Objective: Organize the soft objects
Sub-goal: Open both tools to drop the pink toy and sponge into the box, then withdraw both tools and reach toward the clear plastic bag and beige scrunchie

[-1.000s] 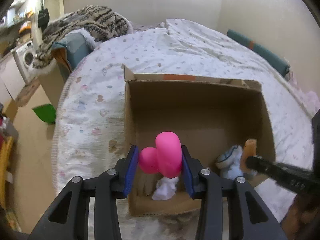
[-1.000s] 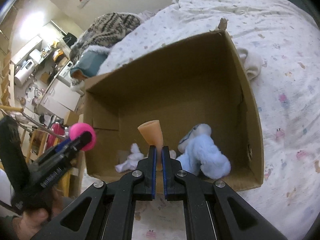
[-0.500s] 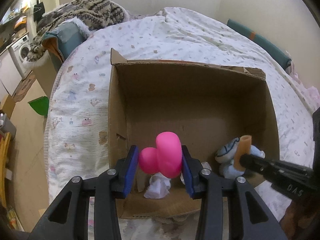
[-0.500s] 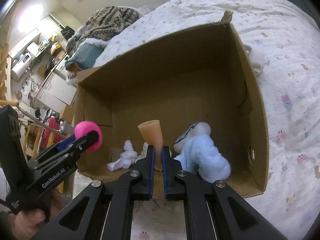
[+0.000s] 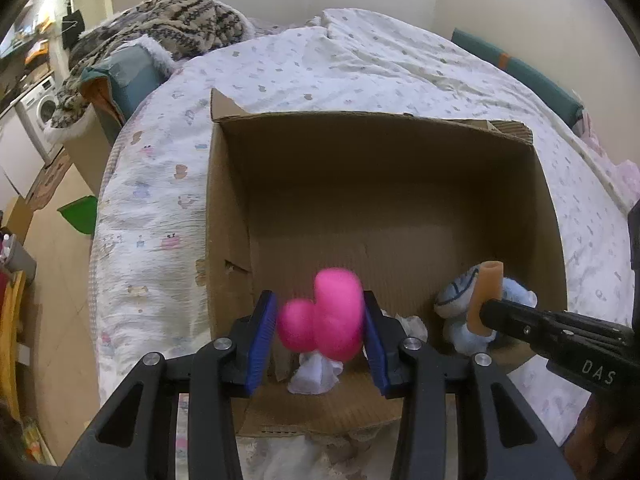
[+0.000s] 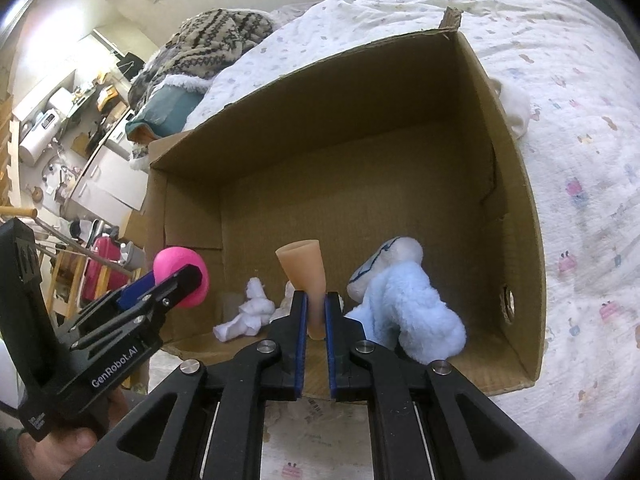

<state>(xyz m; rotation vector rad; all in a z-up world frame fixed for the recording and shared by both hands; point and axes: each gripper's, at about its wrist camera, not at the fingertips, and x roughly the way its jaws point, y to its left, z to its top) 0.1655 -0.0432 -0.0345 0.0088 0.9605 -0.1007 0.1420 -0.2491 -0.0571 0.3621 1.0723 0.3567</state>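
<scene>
In the left wrist view, the left gripper [image 5: 320,322] stands partly open with its blue pads against a pink soft toy [image 5: 326,318], which it holds above the near end of the cardboard box [image 5: 224,208]. The toy is motion-blurred, so its exact shape is hard to make out. It hides most of a white cloth toy [image 5: 314,372] lying on the box floor below it. At the right edge, the right gripper [image 5: 486,314] enters, its body cut off by the frame, nipping a tan foam cone [image 5: 486,296]. That cone covers part of a blue plush toy [image 5: 460,304] in the box's near right corner. The box sits on a bed with a patterned quilt [image 5: 360,68]. Compared with a second ago, the box fills more of this view and its left wall has shifted leftward; the pink toy is gripped as before.

In the right wrist view, the right gripper [image 6: 316,308] is nearly closed, its pads on the lower end of the tan foam cone [image 6: 304,268], which stands upright between them. The cone's base is hidden between the fingers. The jaws have just been opening slightly, with the cone between them. The blue plush toy [image 6: 408,312] lies just right, the white cloth toy [image 6: 248,314] just left. The left gripper [image 6: 176,280] shows at left with the pink soft toy [image 6: 176,260], partly hidden by its finger. A hand [image 6: 60,448] at the bottom left is cut off.
</scene>
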